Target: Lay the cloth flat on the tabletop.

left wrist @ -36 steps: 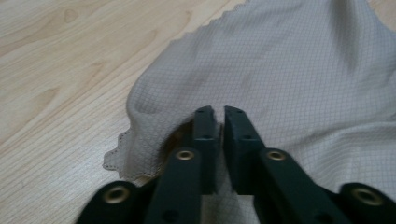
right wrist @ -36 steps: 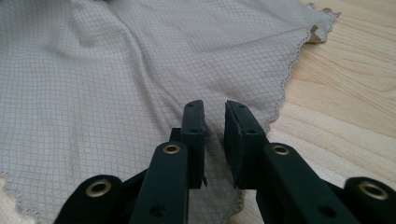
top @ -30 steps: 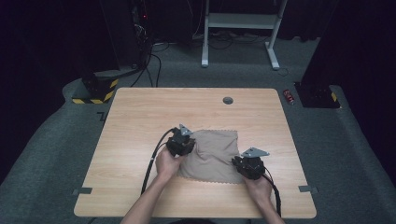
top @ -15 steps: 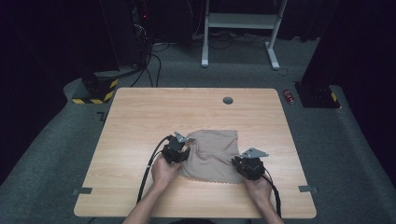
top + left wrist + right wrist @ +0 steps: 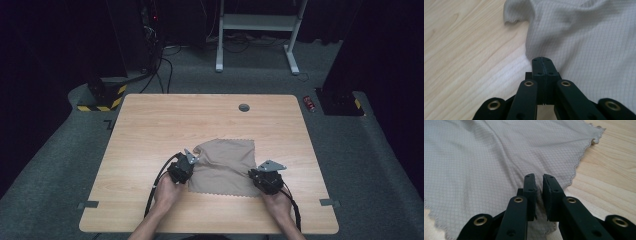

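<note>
Beige cloth lying rumpled near bench front edge | left gripper having just closed, pressing together at cloth's left edge | right gripper pinching cloth's right corner | light wood bench standing on grey carpet, dark room | no readable writing

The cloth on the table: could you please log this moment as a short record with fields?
Item: beige cloth with a scalloped hem, rumpled at its far left corner
Surface: wooden table
Left gripper: jaws have just closed, tips together at the cloth's left edge; whether fabric is pinched cannot be told
Right gripper: clamped on a fold near the right edge
</note>
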